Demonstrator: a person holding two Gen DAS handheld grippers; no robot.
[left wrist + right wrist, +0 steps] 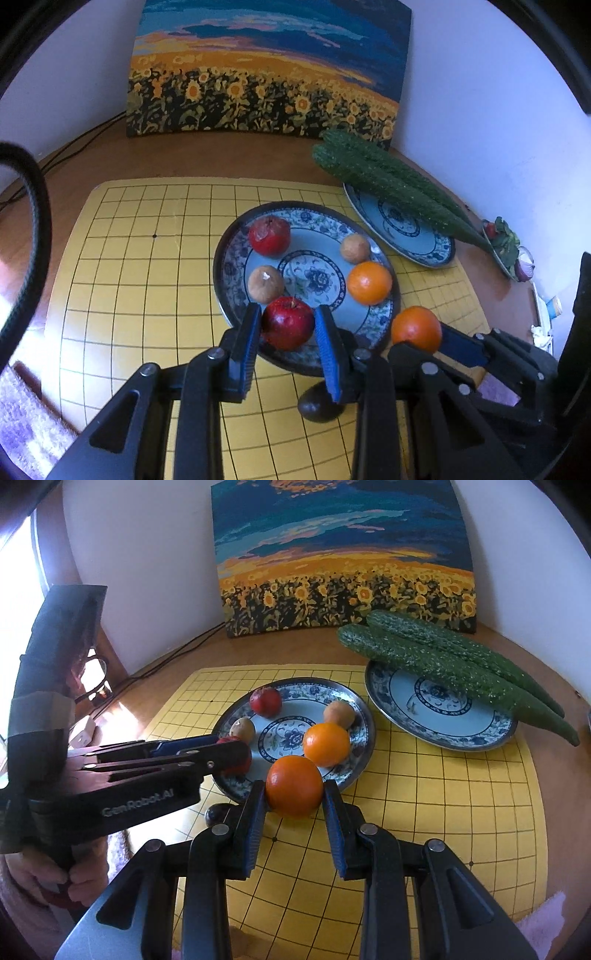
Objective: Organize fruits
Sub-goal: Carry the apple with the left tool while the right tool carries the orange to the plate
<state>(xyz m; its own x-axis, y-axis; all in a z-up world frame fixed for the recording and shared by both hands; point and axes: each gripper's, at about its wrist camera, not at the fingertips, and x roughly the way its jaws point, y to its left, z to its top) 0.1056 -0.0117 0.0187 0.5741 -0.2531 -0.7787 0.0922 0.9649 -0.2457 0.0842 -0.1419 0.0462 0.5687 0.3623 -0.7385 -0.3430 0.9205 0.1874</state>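
While the left claw [286,325] grips a red apple [288,323] over the near rim of the fruit plate [229,266], the right claw [294,794] clamps an orange [294,790] between its fingers — just beside that rim. Four more fruits lie on the plate.

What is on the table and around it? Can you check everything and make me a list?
Surface: yellow grid mat on a brown wooden table.
Job's things: fruit plate holds a wrinkled red fruit, two brown fruits and an orange. A red apple and a second orange are in the grippers. A dark fruit lies on the mat.
Clutter: two cucumbers across a second plate; a dish of greens at the table edge.
Grippers: left gripper around the red apple; right gripper around the second orange.
Cables: black cables along the wall.
Surroundings: sunflower painting against a white wall.
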